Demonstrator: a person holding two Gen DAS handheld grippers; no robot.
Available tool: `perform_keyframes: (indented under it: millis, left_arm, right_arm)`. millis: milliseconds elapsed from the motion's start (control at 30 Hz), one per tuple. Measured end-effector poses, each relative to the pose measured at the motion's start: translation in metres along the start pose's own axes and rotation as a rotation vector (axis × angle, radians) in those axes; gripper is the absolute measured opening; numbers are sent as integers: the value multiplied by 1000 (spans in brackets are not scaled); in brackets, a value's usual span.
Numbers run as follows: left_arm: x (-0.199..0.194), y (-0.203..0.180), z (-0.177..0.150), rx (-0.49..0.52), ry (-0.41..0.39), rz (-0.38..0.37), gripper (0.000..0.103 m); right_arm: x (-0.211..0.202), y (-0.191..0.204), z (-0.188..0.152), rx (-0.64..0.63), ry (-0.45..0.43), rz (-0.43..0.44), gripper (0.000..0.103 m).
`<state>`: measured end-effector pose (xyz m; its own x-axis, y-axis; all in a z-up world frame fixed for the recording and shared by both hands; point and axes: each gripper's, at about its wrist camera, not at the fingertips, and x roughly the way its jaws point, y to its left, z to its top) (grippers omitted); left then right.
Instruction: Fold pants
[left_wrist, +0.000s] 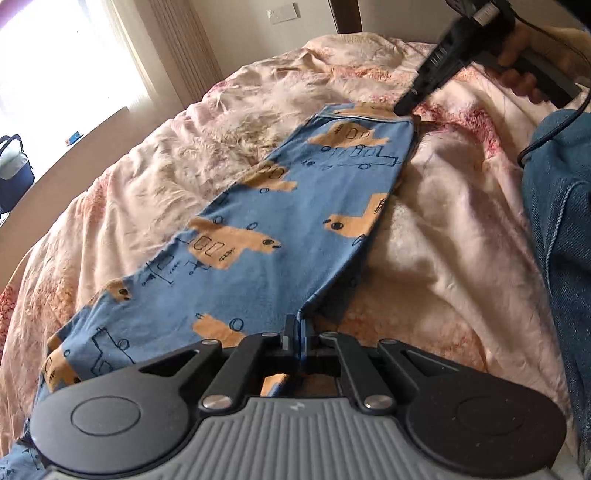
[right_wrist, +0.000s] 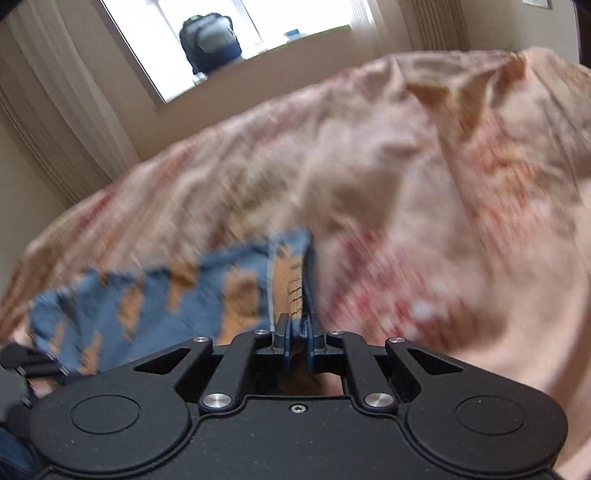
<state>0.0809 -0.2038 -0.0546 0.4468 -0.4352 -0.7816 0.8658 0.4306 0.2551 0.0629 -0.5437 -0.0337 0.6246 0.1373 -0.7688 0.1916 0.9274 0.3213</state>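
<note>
Blue pants (left_wrist: 280, 206) with tan patches and dark line drawings are stretched across a pink bedspread (left_wrist: 184, 155). My left gripper (left_wrist: 298, 326) is shut on the near end of the pants. My right gripper (left_wrist: 404, 107) shows in the left wrist view at the far end, pinching the hem corner. In the right wrist view the right gripper (right_wrist: 297, 328) is shut on the blue fabric (right_wrist: 177, 288), which trails to the left; that view is motion-blurred. The left gripper's tip (right_wrist: 22, 360) shows at the left edge there.
The rumpled pink bedspread (right_wrist: 406, 184) covers the whole bed. A person's denim-clad body (left_wrist: 561, 229) is on the right. A window (left_wrist: 55, 66) with curtains and a dark bag (left_wrist: 13, 166) on the sill lie beyond the bed.
</note>
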Motion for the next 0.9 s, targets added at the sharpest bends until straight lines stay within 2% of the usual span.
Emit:
perform_keyframes:
  millis: [33,100,133,167,200,233,267,333,400,433,467,500,533,567,600,667,700,767,833,900]
  left_arm:
    - [-1,1,0,-7,3,-10,6]
    - [-4,9,1,-51,0,-50,27]
    - [-8,15,0,-92,-9,-68,58]
    - [-13,21,-1,-134,-32,-69,79]
    - [-19,26,-3,-181,-71,-56,84]
    - [-25,32,-6,-235,-108,-35,89]
    - [-29,37,-8,-286,-125,-16,90]
    - [-27,51,-13,-412,-105,75,93]
    - [-18,61,-23,-510,-29,211,93]
    - [-12,65,-31,-531,25,281,93]
    - [-6,70,-41,-543,91,341,94]
    - [-3,75,-52,-554,135,371,96]
    - [-7,81,-64,-576,131,361,103]
    - [-15,88,-76,-612,121,347,103]
    - [-21,95,-84,-637,131,335,103]
    - [-40,111,-96,-663,150,286,102]
    - [-49,121,-97,-670,159,280,102]
    - [-71,139,-102,-673,98,291,103]
    - [-81,163,-98,-677,35,331,103]
    - [-74,197,-90,-671,-9,325,101]
  right_arm:
    - [2,-4,-6,0,6,5,9]
    - [2,-2,-10,-31,2,-6,14]
    - [-2,3,-11,-70,-16,-37,23]
    - [-6,9,-9,-119,-37,-72,29]
    - [-10,17,-8,-185,-66,-106,39]
    - [-11,26,-5,-238,-92,-126,44]
    - [-10,34,-2,-280,-110,-136,47]
    - [1,51,5,-328,-123,-140,69]
    - [16,69,7,-394,-112,-141,81]
    - [26,78,5,-455,-90,-151,84]
    - [37,85,1,-540,-59,-184,85]
    - [49,88,-5,-629,-25,-244,88]
    - [58,84,-12,-681,-8,-310,92]
    - [61,75,-14,-675,-7,-345,96]
    - [59,61,-10,-600,-2,-350,101]
    - [47,41,3,-429,6,-328,100]
    - [39,40,7,-394,-14,-311,95]
    - [30,61,14,-442,-65,-304,93]
    - [35,98,25,-534,-97,-217,95]
    - [57,140,39,-596,-85,-70,95]
